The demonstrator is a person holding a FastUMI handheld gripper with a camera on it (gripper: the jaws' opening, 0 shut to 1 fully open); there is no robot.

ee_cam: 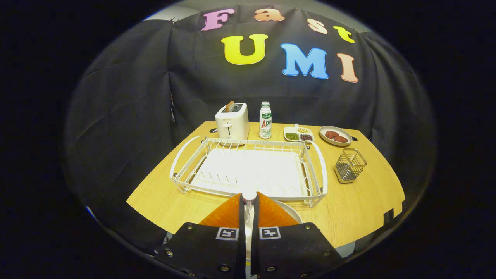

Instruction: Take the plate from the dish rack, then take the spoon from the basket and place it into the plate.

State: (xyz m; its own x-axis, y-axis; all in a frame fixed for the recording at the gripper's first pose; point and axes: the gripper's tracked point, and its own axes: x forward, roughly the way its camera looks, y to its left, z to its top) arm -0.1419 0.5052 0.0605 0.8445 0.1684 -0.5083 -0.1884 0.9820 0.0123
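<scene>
White wire dish rack (248, 170) empty; gripper (248, 201) pinching white spoon (249, 196) above round white plate (292, 213); only release remains.

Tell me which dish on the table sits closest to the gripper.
The white plate just under the gripper, nearer than the rack; the two food dishes sit at the far edge.

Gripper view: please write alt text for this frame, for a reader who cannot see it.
The gripper is shut on a white spoon, above a white plate on the wooden table. Beyond lies an empty white dish rack, a wire basket beside it, and a toaster, bottle and food dishes behind.
</scene>
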